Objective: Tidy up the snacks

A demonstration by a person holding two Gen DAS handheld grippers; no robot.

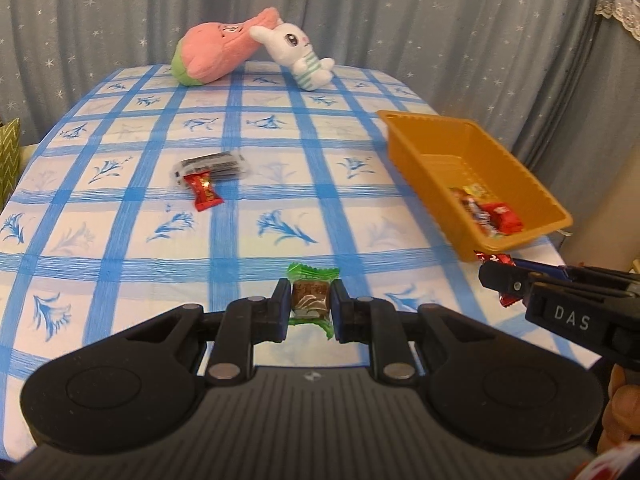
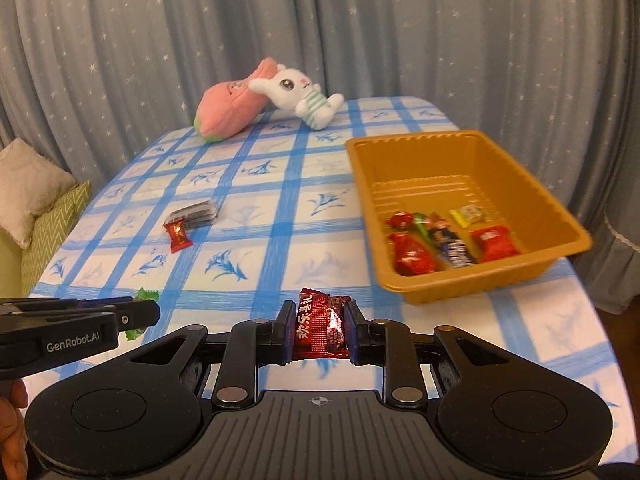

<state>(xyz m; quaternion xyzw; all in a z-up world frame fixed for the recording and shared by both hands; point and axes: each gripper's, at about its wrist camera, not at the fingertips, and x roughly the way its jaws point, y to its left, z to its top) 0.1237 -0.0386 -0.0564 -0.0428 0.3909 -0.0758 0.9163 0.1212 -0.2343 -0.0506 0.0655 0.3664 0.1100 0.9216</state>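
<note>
**Op A:** I've got both loaded. My left gripper [image 1: 310,306] has its jaws nearly shut on the green-wrapped candy [image 1: 311,300], wrapper tails sticking out above and below the pads. My right gripper [image 2: 319,330] is clamped the same way on the red candy packet [image 2: 320,328], its long axis running up the frame, between the jaws.

**Op B:** Where's the drop point from each?

**Op A:** The orange tray [image 2: 472,280] sits at right centre of the right wrist view, its near rim just up and right of the red packet. In the left wrist view the tray [image 1: 472,248] is off toward the right edge, with my right gripper [image 1: 500,276] lying between it and the green candy. So I judge the right hand is the nearer one and should go first.

**Op B:** Anything left out on the surface?

**Op A:** One small red candy [image 1: 205,193] at centre left, touching a dark clear-wrapped packet [image 1: 214,166] just behind it. The tray already holds several sweets at its near end, so I'd aim at the bare far half.
</note>
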